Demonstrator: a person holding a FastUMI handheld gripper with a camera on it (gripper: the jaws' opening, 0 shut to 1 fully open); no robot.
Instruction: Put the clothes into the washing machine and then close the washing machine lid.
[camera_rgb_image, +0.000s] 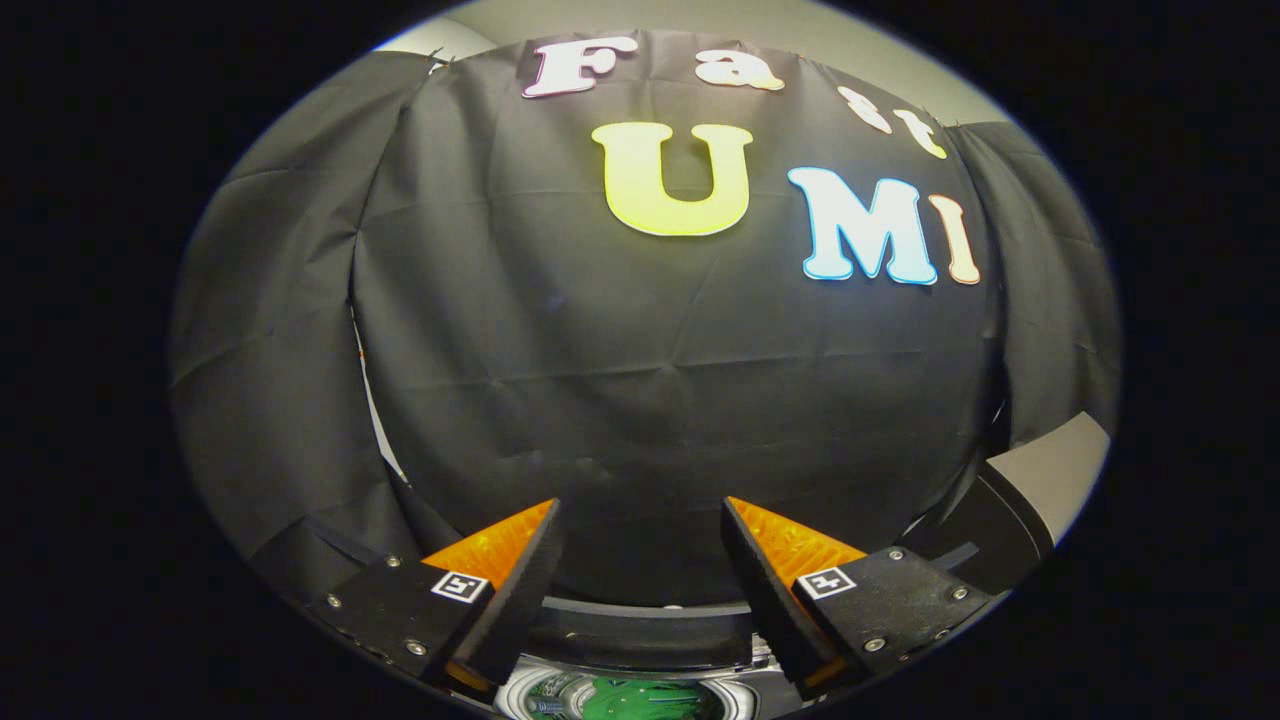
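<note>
So the claw (640, 545) is spread wide open with nothing between its fingers, just pointing at the black cloth wall (620, 400). The washing machine (640, 640) sits right below the fingers, its dark rim curving across between them. Down inside the drum there's something green, looks like the clothes (630, 697).

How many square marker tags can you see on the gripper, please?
2: one marker tag on the base of one finger, the other on the other finger's base. The jaws stand open, empty, above the washing machine. More may be hidden.
</note>
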